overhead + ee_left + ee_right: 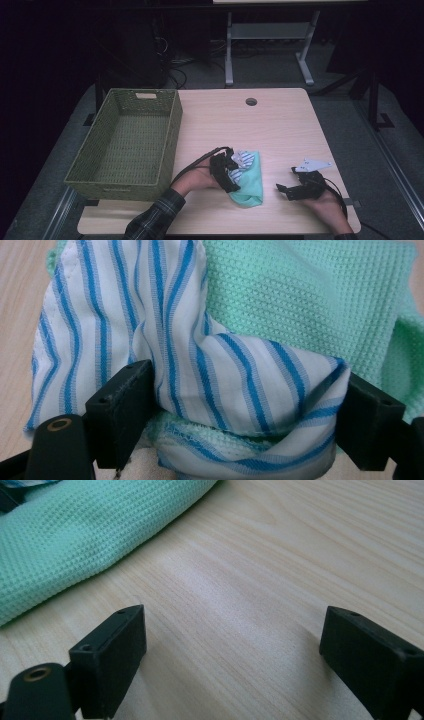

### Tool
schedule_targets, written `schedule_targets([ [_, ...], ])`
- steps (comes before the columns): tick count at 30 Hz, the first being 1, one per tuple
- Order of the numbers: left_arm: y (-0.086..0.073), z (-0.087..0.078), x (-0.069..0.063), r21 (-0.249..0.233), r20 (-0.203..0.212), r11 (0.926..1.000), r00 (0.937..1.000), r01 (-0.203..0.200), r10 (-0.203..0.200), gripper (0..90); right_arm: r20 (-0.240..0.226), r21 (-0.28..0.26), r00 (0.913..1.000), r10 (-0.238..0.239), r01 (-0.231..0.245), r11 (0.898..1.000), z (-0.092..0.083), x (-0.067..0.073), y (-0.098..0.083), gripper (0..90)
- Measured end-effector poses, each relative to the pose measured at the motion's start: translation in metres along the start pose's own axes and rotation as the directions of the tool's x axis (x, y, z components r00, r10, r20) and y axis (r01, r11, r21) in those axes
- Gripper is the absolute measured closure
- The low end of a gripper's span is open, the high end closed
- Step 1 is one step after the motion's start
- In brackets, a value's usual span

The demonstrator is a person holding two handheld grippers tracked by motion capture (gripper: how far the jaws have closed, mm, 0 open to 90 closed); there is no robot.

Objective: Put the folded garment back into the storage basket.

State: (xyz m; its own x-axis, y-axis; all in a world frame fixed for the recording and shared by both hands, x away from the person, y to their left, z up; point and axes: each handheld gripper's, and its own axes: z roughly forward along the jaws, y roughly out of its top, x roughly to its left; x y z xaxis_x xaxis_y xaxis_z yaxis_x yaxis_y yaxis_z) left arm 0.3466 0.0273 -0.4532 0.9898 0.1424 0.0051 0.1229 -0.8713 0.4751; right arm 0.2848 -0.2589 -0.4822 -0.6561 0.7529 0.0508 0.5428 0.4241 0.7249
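High view's got the left hand-held gripper [231,172] gaping around the blue-striped white cloth [243,159] on the mint-green waffle-knit towel [250,184], lower middle, right hand-held gripper [289,190] open and empty, green woven basket [167,145] unfilled.

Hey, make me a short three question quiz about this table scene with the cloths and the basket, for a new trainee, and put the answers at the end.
1. True or false: the striped cloth lies inside the green basket.
2. Which is nearer the mint cloth: the left gripper or the right gripper?
3. What lies between the right gripper's jaws: A) mint cloth, B) bare table, C) striped cloth?

Key: 1 false, it lies on the mint cloth on the table. 2 left gripper. 3 B.
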Motion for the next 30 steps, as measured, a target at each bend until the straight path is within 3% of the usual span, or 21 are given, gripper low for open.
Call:
schedule_targets([
  [2,0.0002,-0.0005,-0.0005,0.005,0.001,1.0000,1.0000,0.005,-0.005,18.7,0.003,0.002,1.0000,-0.002,0.002,1.000,0.0001,0.0006,0.0000,10.8],
  [7,0.0007,-0.0024,-0.0019,0.001,0.010,1.0000,0.9999,0.001,-0.001,32.6,0.012,0.008,0.9999,-0.012,0.011,1.000,0.0003,0.0014,0.0001,10.7],
  [11,0.0014,-0.0040,-0.0023,-0.002,0.008,0.9997,0.9997,0.024,-0.024,41.8,0.012,0.009,0.9999,-0.012,0.012,1.000,0.0004,0.0014,0.0002,10.2],
  [17,0.0029,-0.0054,-0.0009,-0.004,-0.007,0.9979,0.9979,0.064,-0.064,62.4,0.021,0.012,0.9998,0.003,-0.003,1.000,0.0005,0.0019,0.0002,8.6],
  [21,0.0037,-0.0051,-0.0010,-0.006,-0.013,0.9963,0.9962,0.086,-0.086,66.8,0.027,0.012,0.9996,0.004,-0.004,1.000,0.0003,0.0013,0.0000,8.6],
  [30,0.0067,-0.0076,0.0014,-0.008,-0.007,0.9958,0.9958,0.091,-0.092,68.4,0.048,0.007,0.9986,0.025,-0.025,1.000,-0.0003,0.0022,-0.0010,8.6],
])
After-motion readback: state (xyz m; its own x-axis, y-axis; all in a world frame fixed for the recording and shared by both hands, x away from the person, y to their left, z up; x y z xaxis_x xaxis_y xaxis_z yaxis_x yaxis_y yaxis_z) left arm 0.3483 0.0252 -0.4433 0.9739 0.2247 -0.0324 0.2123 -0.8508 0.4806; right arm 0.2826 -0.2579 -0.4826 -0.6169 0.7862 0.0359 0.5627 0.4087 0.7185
